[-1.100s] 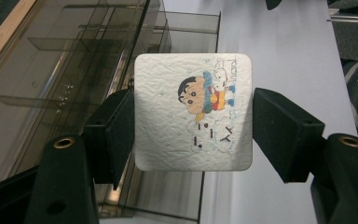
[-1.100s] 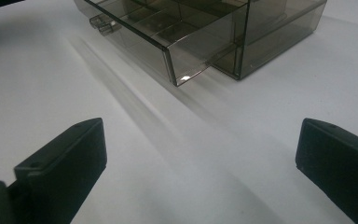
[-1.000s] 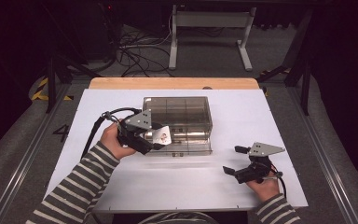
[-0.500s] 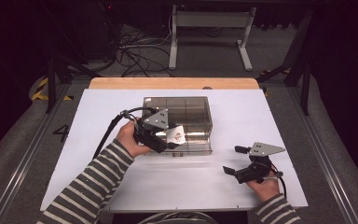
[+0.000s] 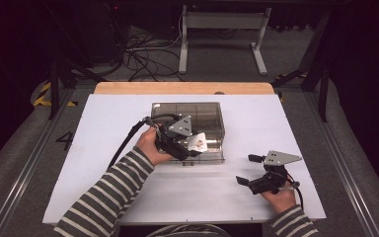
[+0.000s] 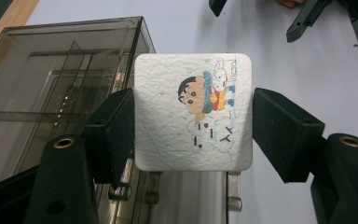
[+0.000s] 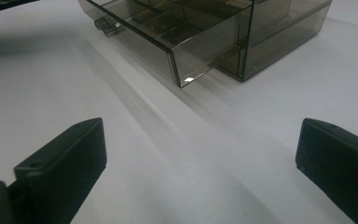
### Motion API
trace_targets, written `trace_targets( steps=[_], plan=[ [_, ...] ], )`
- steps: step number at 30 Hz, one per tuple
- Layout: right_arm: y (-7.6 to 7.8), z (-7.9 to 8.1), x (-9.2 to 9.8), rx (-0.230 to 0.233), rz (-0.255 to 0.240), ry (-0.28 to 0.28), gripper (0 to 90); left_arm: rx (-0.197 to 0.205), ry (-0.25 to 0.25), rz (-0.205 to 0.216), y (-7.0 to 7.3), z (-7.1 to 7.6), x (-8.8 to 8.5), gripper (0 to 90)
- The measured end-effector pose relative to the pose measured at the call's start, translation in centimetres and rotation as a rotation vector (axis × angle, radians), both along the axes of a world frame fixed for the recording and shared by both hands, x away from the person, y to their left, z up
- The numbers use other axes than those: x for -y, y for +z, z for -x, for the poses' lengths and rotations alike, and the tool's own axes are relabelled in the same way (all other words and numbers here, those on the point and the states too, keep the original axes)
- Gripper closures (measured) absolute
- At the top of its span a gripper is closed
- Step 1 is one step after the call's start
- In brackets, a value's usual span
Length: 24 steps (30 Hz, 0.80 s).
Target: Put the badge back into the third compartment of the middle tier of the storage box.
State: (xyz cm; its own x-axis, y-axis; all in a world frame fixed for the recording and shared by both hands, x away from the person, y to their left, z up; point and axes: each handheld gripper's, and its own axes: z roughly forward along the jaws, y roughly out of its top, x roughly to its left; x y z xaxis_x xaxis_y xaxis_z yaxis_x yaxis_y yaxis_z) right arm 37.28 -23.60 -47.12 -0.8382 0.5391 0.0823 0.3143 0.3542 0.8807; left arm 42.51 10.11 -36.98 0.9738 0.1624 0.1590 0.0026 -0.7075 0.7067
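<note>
The white card [image 6: 193,112], printed with a cartoon figure, sits between the jaws of your left gripper [image 5: 190,143], above the smoky clear drawer box [image 5: 187,116] near the middle of the desk [image 5: 103,113]. In the left gripper view the left jaw's pad touches the card's edge, while a narrow gap shows at the right pad, so you cannot tell whether the card is firmly clamped. The box's lower drawer [image 7: 168,35] stands pulled out toward the desk's near edge. Your right gripper [image 5: 252,170] rests near the near right corner of the desk, well apart from the box, its jaws spread wide with bare desk between them.
</note>
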Motion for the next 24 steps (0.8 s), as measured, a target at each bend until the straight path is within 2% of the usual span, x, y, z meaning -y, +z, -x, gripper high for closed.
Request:
trace_targets(
  steps=[17, 22, 24],
  plan=[
    [0.0, 0.0, 0.0, 0.000, -0.001, 0.008, 2.3, 0.003, -0.023, -0.064, -1.2, -0.6, 3.6, 33.4],
    [0.0, 0.0, 0.0, 0.002, 0.000, 0.013, 2.3, 0.029, -0.021, -0.099, -1.6, -0.6, 4.5, 33.4],
    [0.0, 0.1, 0.0, 0.000, 0.000, 0.013, 2.3, 0.025, -0.019, -0.099, -1.7, -0.7, 4.6, 33.4]
  ],
)
